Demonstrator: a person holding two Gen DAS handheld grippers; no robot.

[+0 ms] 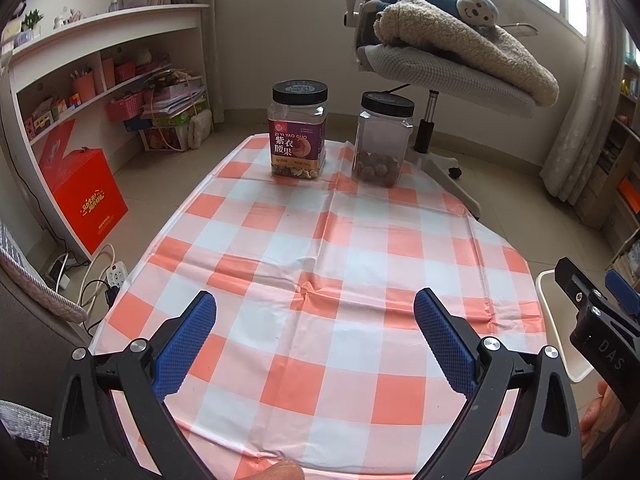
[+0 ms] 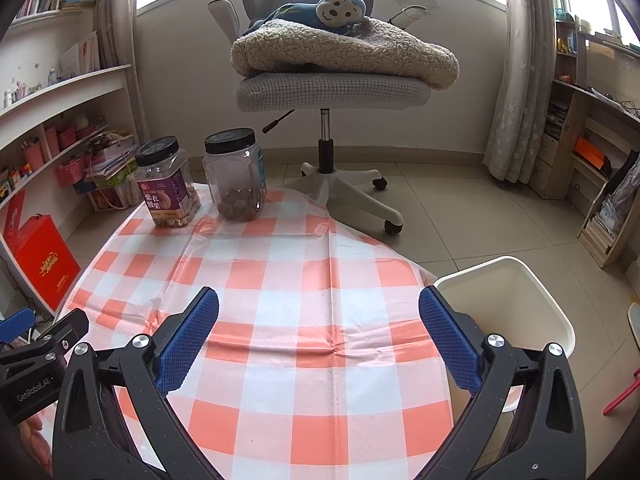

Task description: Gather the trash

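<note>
Left gripper [image 1: 315, 334], right gripper [image 2: 319, 330] hovering wide open, empty, over orange-white checked tablecloth [image 2: 304, 276]. Judging search step: no trash showing; white plastic bin [image 2: 516, 280] waiting at 3 o'clock.

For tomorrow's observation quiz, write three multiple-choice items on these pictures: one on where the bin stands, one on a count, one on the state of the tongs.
1. Where is the white bin?
A. on the tablecloth
B. on the floor off the table's right edge
C. on the chair

2. How many black-lidded jars stand on the checked tablecloth?
A. one
B. two
C. four

3. How are the left tongs and right tongs?
A. both open, empty
B. both shut on jars
C. one holding paper

Answers:
1 B, its rim shows below and beside the table edge.
2 B, the purple-labelled jar and the plain jar.
3 A, blue pads stand apart with only cloth between.
</note>
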